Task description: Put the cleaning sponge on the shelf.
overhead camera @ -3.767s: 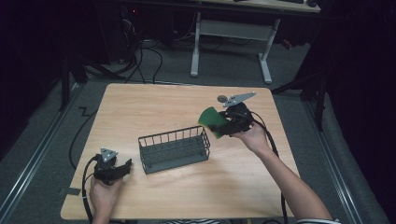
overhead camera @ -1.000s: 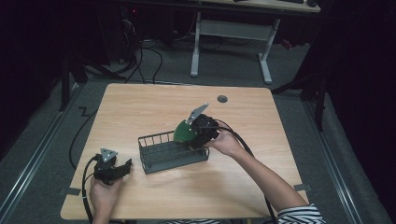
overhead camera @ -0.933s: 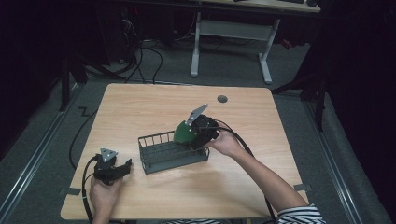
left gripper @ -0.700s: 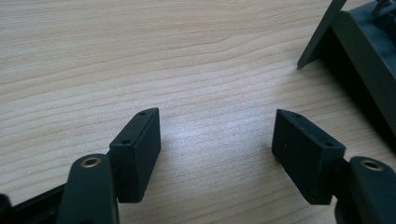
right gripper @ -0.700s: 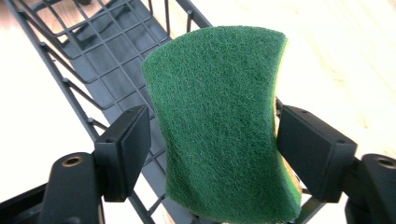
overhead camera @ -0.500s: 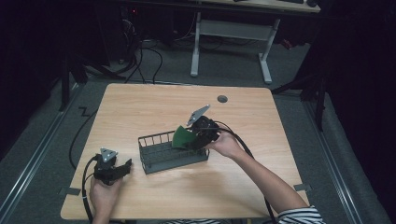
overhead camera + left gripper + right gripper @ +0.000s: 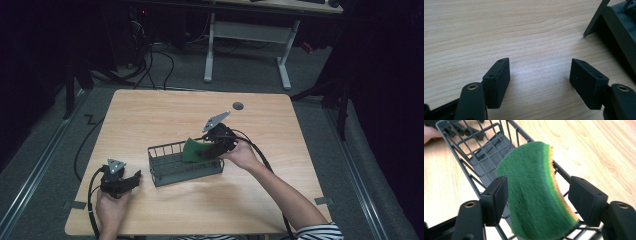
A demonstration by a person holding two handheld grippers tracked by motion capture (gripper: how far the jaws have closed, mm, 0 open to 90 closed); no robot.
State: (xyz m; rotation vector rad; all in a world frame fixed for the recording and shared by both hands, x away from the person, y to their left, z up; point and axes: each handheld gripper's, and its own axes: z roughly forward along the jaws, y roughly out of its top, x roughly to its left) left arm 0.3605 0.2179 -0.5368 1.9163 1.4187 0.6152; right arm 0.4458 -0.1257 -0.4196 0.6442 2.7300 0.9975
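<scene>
sponge (image 7: 534, 192) | sitting loose between right gripper (image 7: 539, 200) jaws, which have just been closing, over basket (image 7: 165, 176) | next: probably let it drop in

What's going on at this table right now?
A person is putting a green scouring sponge with an orange backing into a dark wire basket on the wooden table. The right tool is at the basket's right end, and its jaws have just been closing a little, with the sponge between them. A gap shows on one side, so the sponge looks loose. The left tool rests open on the table, holding nothing.
</scene>
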